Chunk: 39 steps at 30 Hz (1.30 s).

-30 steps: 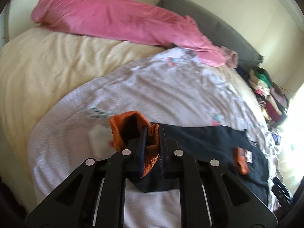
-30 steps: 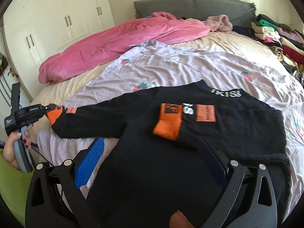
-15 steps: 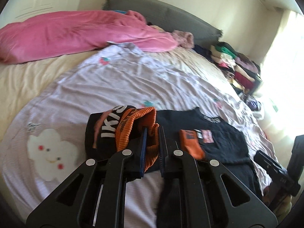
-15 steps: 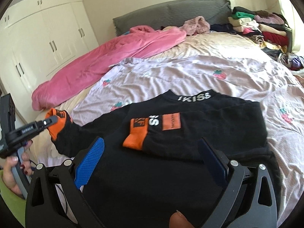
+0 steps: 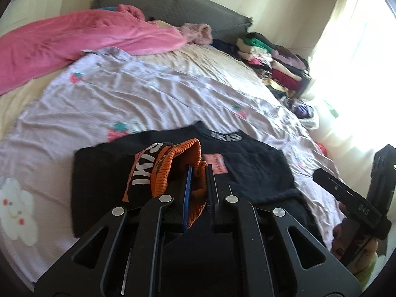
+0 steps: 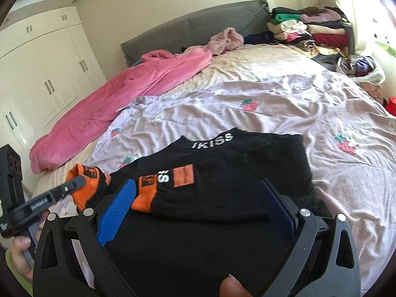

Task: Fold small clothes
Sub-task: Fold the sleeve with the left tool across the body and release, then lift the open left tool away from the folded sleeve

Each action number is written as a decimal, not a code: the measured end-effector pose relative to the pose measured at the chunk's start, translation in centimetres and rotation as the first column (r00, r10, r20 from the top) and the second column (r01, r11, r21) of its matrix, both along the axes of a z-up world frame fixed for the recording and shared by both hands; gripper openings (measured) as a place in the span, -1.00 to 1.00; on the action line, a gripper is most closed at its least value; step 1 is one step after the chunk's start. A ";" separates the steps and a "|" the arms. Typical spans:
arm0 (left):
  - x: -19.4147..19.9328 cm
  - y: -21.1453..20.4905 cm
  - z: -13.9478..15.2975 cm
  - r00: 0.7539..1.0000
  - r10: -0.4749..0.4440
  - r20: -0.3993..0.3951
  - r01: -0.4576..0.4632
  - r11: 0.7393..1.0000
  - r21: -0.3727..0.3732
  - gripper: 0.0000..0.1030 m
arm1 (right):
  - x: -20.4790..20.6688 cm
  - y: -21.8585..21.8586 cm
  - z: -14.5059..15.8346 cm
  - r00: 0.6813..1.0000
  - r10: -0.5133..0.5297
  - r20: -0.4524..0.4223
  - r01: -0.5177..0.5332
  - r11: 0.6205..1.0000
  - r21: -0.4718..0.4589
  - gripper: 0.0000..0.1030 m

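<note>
A small black sweater [image 6: 222,242] with orange cuffs and white lettering lies flat on the lilac strawberry sheet [image 6: 284,109]. One sleeve is folded across its chest, ending in an orange cuff [image 6: 144,196]. My left gripper [image 5: 198,173] is shut on the other sleeve's orange cuff [image 5: 170,165] and holds it above the sweater's body [image 5: 250,175]. In the right wrist view that left gripper [image 6: 76,182] shows at the left edge with the cuff [image 6: 92,186] in it. My right gripper [image 6: 198,188] stands open over the sweater's lower half, nothing between its fingers.
A pink duvet [image 6: 128,91] lies along the far left of the bed, against the grey headboard [image 6: 198,28]. A stack of folded clothes [image 6: 311,28] sits at the far right corner. White wardrobe doors [image 6: 49,74] stand on the left. A hand [image 6: 21,252] holds the left gripper.
The left gripper has carried the orange cuff to the right, from off the sweater's side to above its body. The right gripper stayed open and moved a little over the sweater.
</note>
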<state>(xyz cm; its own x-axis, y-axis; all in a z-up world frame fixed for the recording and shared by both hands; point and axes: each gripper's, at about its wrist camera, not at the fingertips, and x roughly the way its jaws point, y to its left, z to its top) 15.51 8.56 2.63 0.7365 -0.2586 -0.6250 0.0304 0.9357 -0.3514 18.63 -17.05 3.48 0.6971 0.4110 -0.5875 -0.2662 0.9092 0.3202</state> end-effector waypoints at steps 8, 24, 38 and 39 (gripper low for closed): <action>0.2 -1.1 -0.5 0.997 -0.072 0.021 0.074 0.992 -0.100 -0.49 | 0.7 -0.4 -0.8 1.000 -0.018 -0.024 0.018 1.000 -0.004 0.91; 0.8 5.4 -2.5 0.986 0.164 -0.040 -0.161 0.984 0.071 0.13 | 1.4 9.2 -8.8 0.936 0.265 -0.231 -0.268 0.963 0.019 0.90; 1.0 8.0 -3.6 0.967 0.248 -0.052 -0.241 0.964 0.115 0.49 | 1.7 12.2 -11.1 0.935 0.294 -0.200 -0.299 0.954 0.004 0.54; 1.0 8.2 -3.6 0.966 0.252 -0.052 -0.245 0.963 0.115 0.49 | 1.7 12.3 -11.1 0.936 0.294 -0.192 -0.299 0.954 0.004 0.39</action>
